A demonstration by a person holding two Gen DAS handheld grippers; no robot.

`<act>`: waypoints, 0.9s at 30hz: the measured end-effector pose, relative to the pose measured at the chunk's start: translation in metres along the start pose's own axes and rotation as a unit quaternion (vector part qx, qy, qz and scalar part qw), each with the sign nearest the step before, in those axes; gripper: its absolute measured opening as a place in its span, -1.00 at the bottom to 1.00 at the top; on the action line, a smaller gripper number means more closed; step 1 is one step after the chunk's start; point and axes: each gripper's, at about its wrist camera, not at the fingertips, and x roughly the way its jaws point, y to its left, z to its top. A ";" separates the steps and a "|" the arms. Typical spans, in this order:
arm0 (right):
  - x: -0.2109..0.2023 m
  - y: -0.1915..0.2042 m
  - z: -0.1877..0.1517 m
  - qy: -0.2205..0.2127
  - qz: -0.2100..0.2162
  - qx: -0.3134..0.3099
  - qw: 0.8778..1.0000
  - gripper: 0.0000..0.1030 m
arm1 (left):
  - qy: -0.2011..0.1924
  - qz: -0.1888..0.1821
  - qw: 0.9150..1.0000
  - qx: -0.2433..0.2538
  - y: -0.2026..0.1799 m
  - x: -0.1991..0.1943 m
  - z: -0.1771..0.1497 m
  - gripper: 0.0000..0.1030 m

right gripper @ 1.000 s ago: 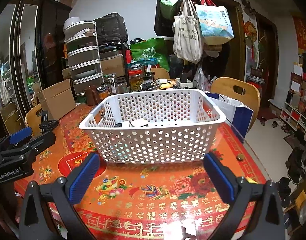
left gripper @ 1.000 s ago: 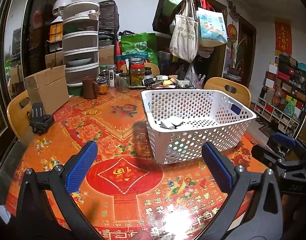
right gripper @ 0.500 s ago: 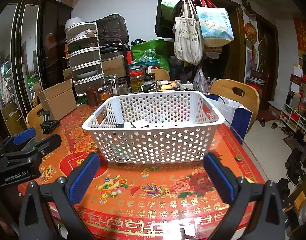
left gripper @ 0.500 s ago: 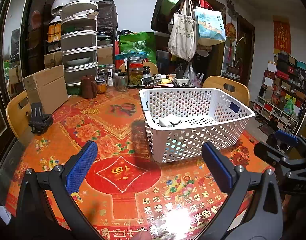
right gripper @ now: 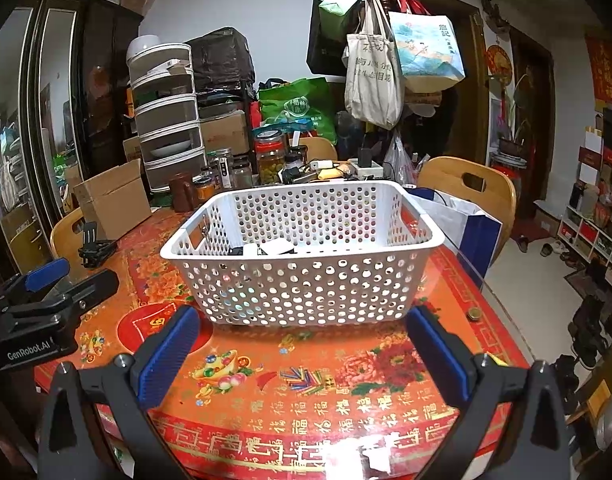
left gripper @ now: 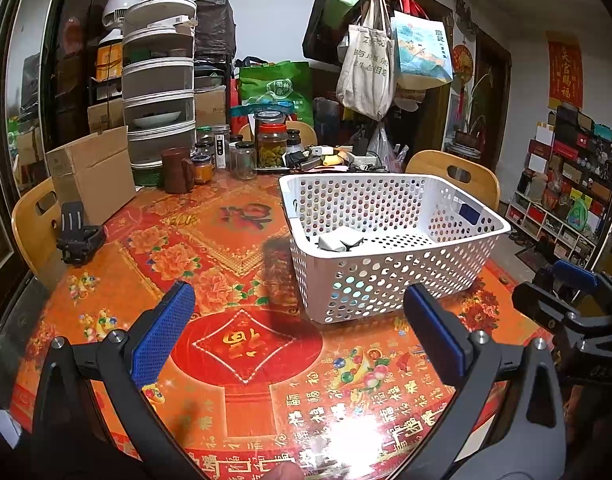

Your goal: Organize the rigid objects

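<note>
Both tongs hang wide apart and hold nothing: the left tongs over the near edge of the tabletop, the right tongs just before the one white basket, which stands toward the right edge. At least two small white things and something dark lie in the basket; an exact count is hidden. Near the left edge one black stand lies loose, perhaps left to sort. Jars crowd the far edge. The task looks mostly done.
</note>
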 end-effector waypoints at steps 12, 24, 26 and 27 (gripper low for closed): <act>0.000 0.000 0.000 0.000 0.000 0.000 1.000 1.00 | 0.001 -0.001 1.000 -0.001 -0.002 0.001 0.000 1.00; 0.000 0.000 -0.002 0.003 -0.001 -0.001 1.000 1.00 | 0.004 -0.004 1.000 0.001 -0.005 0.001 -0.003 1.00; 0.000 0.000 -0.002 0.002 -0.001 -0.001 1.000 1.00 | 0.004 -0.004 1.000 0.002 -0.006 0.001 -0.004 1.00; 0.000 0.000 -0.002 0.002 -0.001 -0.001 1.000 1.00 | 0.004 -0.004 1.000 0.001 -0.006 0.001 -0.003 1.00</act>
